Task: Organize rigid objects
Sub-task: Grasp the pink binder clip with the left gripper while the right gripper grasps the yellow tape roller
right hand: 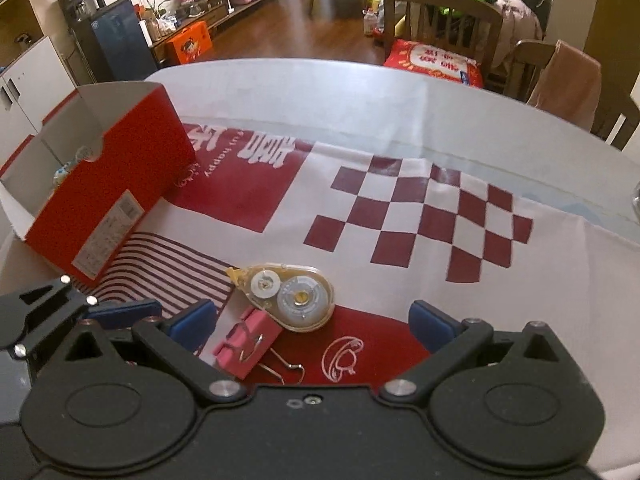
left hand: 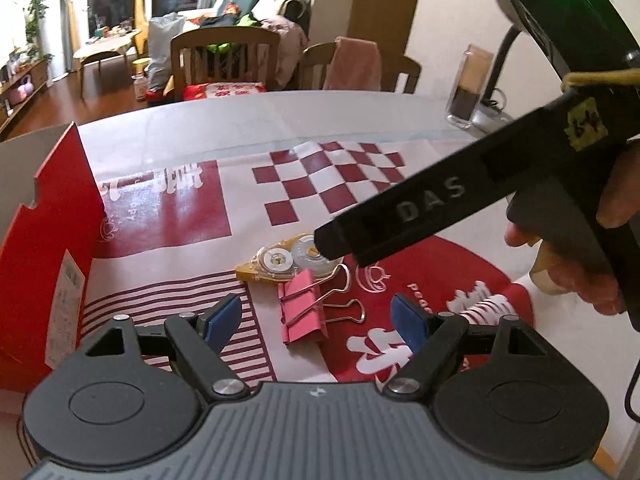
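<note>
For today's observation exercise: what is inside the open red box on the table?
In the right wrist view, the red box shows pale inner walls and a few small items near its front wall, too blurred to identify. That wall hides most of the floor.

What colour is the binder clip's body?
Pink, with silver wire handles; the binder clip shows best in the left wrist view.

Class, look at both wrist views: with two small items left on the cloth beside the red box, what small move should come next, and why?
Probably lower the right gripper a little onto the correction tape dispenser. Its jaws stand open and the dispenser lies flat between them, touching the pink binder clip. The open red box waits to the left, so a grasp comes first.
</note>
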`<state>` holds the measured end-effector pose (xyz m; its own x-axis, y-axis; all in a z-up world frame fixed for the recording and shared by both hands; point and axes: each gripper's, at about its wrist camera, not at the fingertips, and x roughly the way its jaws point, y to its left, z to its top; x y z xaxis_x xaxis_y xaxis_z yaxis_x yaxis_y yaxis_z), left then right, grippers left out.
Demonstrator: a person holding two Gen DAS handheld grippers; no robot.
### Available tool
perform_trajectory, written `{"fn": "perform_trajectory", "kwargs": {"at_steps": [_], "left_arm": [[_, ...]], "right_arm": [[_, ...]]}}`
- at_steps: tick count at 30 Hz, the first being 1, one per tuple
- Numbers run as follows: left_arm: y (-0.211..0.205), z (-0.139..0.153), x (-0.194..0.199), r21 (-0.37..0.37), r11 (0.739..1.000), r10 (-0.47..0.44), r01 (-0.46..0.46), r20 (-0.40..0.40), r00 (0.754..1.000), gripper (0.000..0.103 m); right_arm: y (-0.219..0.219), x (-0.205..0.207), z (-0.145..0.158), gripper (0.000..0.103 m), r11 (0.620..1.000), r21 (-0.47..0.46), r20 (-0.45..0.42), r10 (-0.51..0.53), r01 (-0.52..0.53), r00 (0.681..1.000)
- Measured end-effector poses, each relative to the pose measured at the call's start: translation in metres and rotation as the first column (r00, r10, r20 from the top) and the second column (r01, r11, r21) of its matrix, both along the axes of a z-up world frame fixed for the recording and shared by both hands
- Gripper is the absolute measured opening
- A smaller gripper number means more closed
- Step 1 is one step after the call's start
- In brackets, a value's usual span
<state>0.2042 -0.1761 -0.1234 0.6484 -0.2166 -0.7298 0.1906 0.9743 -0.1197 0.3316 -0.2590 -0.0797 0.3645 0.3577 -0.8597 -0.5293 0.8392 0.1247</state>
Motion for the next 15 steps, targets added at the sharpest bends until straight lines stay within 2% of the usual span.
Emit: {"fn": "perform_trajectory", "kwargs": {"at_steps": [5,13,15], "left_arm": [[-0.005,-0.016,0.013,0.008,0.999,0.044,-0.044,-0.03,0.999,0.082],[-0.019,-0.035,0.018,0.054,0.998,0.039,-0.037,-0.044,0.998,0.082],[-0.021,-0.039,0.02,0.067,0.997,0.035,-0.032,-0.044,0.998,0.082]], "right_arm": [[0.015,0.012,-0.016,0.102,0.999,-0.007,-0.021,0.035,-0.036,0.999],[0.031,0.026,-0.041,0.101,0.994,-0.063,-0.061,0.081,-0.085,0.995],[0.034,0.028,-0.045,0.098,0.993,-0.077,-0.066,0.083,-0.088,0.994]]}}
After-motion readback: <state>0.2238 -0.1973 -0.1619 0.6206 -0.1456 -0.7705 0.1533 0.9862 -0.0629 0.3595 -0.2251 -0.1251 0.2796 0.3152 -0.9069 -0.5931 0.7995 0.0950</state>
